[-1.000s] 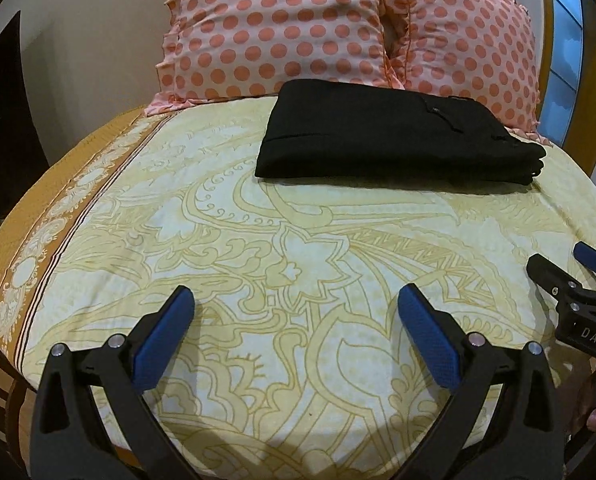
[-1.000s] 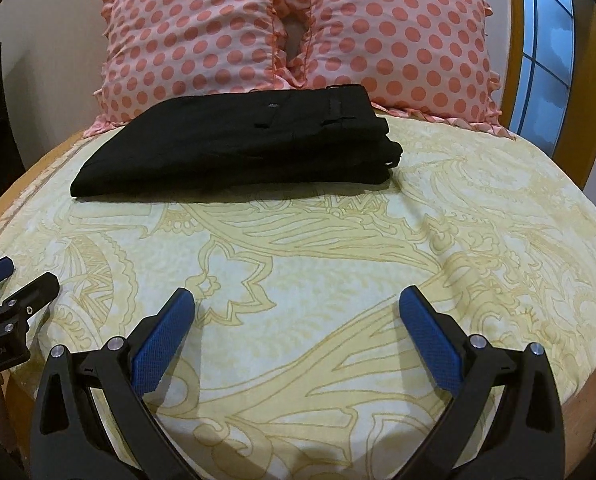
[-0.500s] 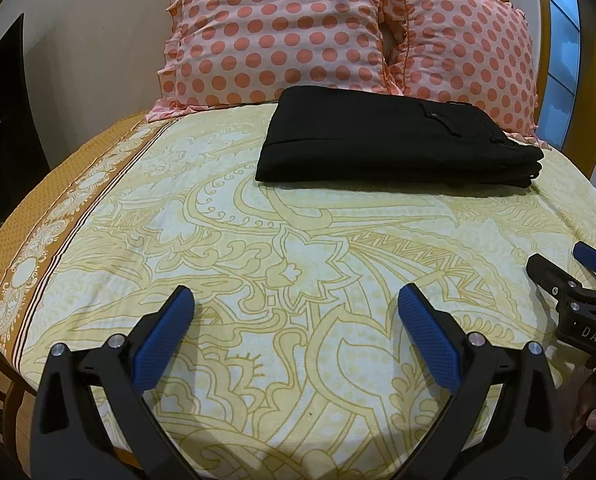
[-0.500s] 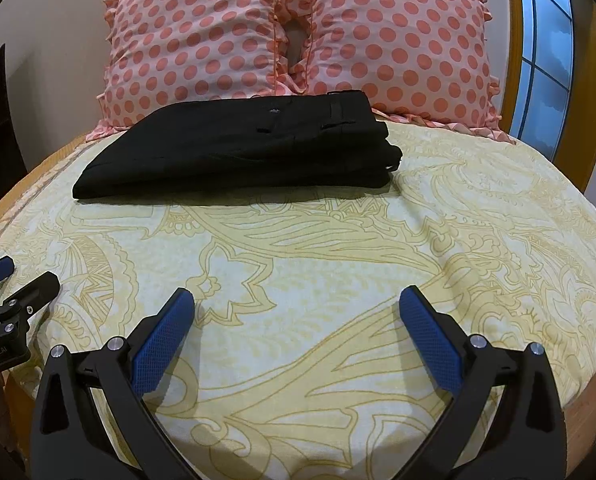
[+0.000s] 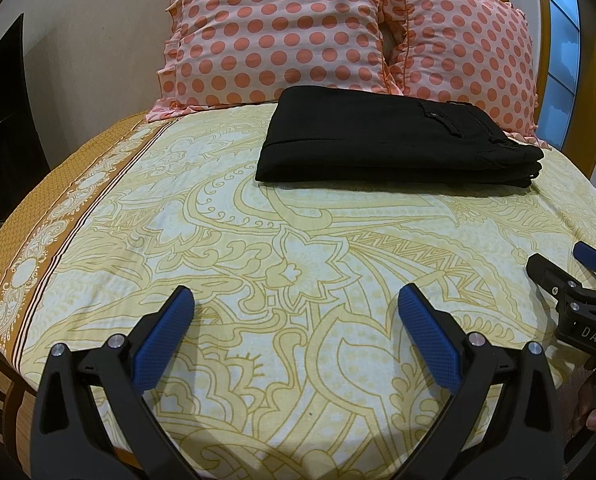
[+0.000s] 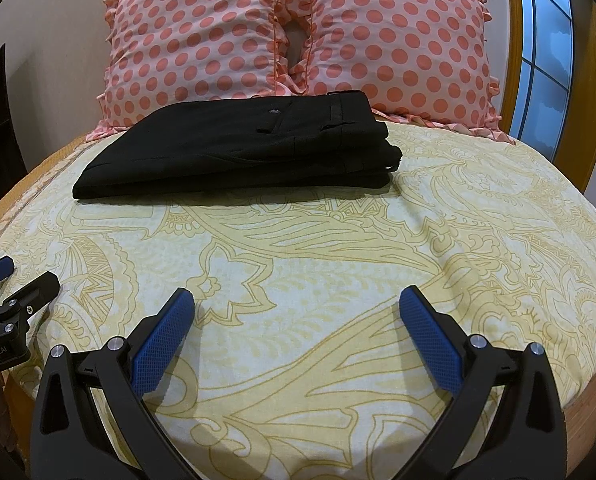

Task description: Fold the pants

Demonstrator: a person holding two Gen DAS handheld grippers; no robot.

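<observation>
Black pants [image 5: 390, 140] lie folded into a flat rectangle at the far side of the bed, just in front of the pillows; they also show in the right wrist view [image 6: 249, 148]. My left gripper [image 5: 295, 304] is open and empty above the near part of the bed, well short of the pants. My right gripper [image 6: 296, 304] is open and empty, also well short of them. The right gripper shows at the right edge of the left wrist view [image 5: 570, 280], and the left gripper at the left edge of the right wrist view [image 6: 13, 284].
The bed has a yellow patterned sheet [image 5: 298, 248] with an orange border on its left side [image 5: 29, 240]. Two pink polka-dot pillows [image 6: 298, 36] lean at the head. A window with a wooden frame [image 6: 554, 60] is at the right. A dark object [image 5: 1, 128] stands by the left wall.
Both views have shifted slightly, so the pants and pillows sit a little lower in frame. The pants have not moved and both grippers stay open.
</observation>
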